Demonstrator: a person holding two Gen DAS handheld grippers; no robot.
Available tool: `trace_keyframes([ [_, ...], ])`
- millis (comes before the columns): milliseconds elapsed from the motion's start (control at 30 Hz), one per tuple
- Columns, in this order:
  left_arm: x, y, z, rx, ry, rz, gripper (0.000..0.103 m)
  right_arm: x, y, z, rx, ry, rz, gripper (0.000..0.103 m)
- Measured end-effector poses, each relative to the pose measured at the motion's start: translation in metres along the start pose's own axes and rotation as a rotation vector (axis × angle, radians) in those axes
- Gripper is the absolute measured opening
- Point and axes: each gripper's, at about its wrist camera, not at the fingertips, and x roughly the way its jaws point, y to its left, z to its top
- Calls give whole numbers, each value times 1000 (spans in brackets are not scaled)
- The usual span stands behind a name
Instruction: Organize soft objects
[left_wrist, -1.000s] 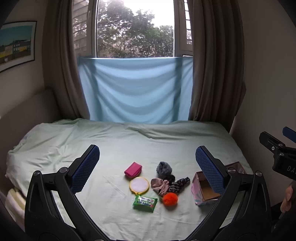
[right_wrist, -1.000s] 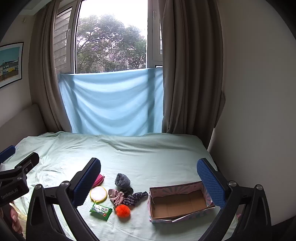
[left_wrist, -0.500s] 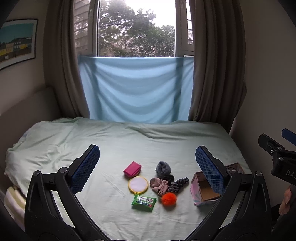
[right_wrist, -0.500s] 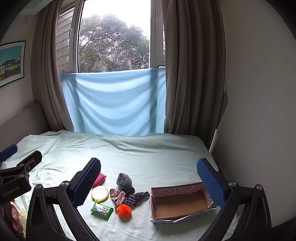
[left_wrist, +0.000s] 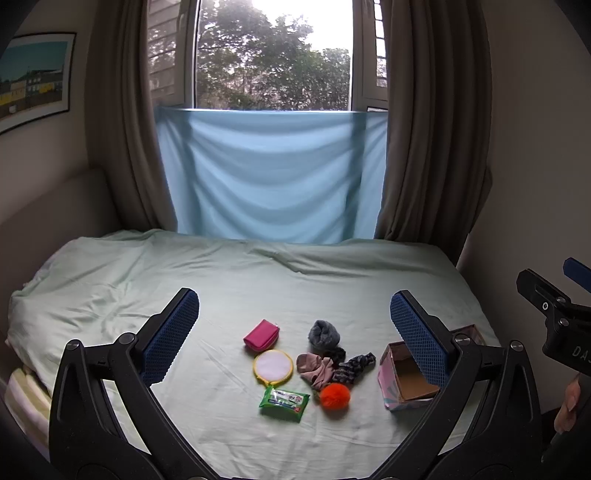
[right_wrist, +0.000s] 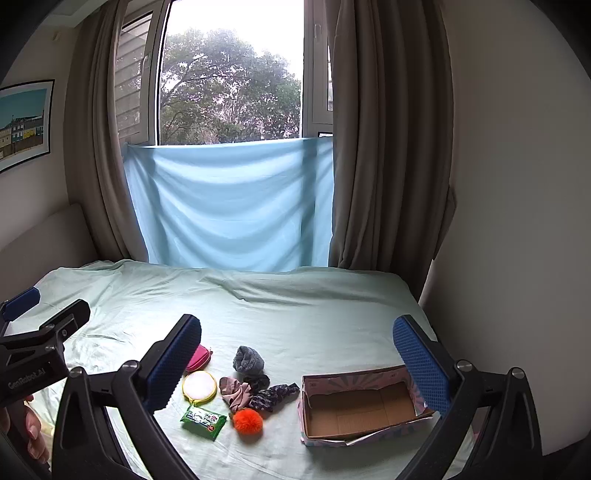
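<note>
Small soft things lie on the pale green bed (left_wrist: 258, 280): a pink pouch (left_wrist: 260, 334), a grey sock ball (left_wrist: 324, 332), a round white pad with a yellow rim (left_wrist: 273, 365), a beige scrunchie (left_wrist: 314, 368), a dark patterned scrunchie (left_wrist: 354, 369), an orange pom-pom (left_wrist: 334, 396) and a green wipes packet (left_wrist: 283, 401). An empty pink cardboard box (right_wrist: 362, 406) stands to their right. My left gripper (left_wrist: 294, 332) is open and empty above them. My right gripper (right_wrist: 297, 363) is open and empty, held over the scrunchies and box.
A blue cloth (left_wrist: 269, 177) hangs under the window between brown curtains. A wall runs along the bed's right side (right_wrist: 517, 221). A padded headboard (left_wrist: 48, 206) is on the left. Folded striped fabric (left_wrist: 26, 395) lies at the bed's near left edge.
Both grippers have shifted slightly; the objects sit a little lower and closer in both views. Nothing on the bed has moved.
</note>
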Motion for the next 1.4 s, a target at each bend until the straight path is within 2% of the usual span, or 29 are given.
trace_keyframes([
  [1400, 12, -4, -5, -13, 12, 9, 103, 3, 1, -5, 28, -10, 24, 103],
])
